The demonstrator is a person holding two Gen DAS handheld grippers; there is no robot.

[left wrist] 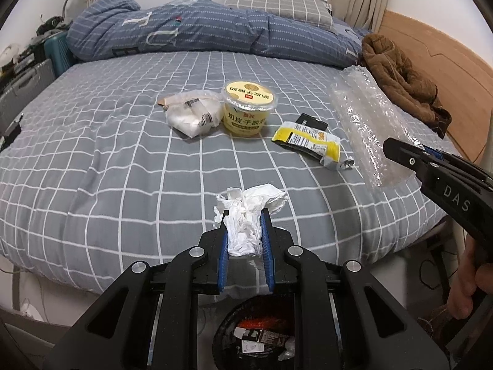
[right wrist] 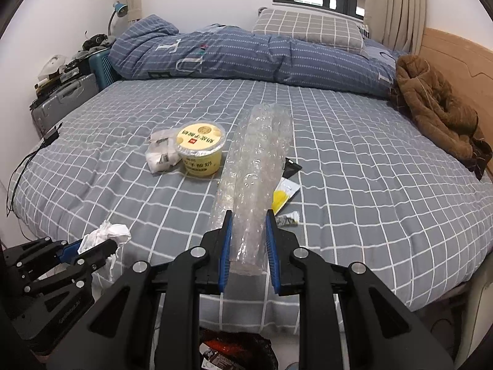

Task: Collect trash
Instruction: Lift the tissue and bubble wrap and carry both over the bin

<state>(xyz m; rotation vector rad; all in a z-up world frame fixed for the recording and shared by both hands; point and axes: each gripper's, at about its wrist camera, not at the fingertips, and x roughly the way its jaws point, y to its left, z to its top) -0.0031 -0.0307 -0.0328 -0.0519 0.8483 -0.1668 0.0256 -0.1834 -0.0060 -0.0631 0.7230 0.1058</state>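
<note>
Bedroom, checked bed (left wrist: pixel 92 154). Left gripper (left wrist: pixel 245 234) clamps crumpled tissue (left wrist: pixel 246 212); right gripper (right wrist: pixel 248 237) clamps bubble wrap (right wrist: pixel 255 154). Bin (left wrist: pixel 255 333) sits below: centre both over it before releasing.

Legible markings are few. The right gripper's black body (left wrist: pixel 456 200) bears the white letters "DAS". The yellow yogurt tub (left wrist: pixel 249 106) carries Chinese characters on its side, readable as "奶皮子酸奶", with the same wording printed upside down on its lid beside a small red brand square whose text is too small to read. The blue quilt (left wrist: pixel 197 30) shows large pale letters, "T" and "U" among them. Print on the yellow wrapper (left wrist: pixel 308 141) and on the white packet (left wrist: pixel 194 114) is illegible.
</note>
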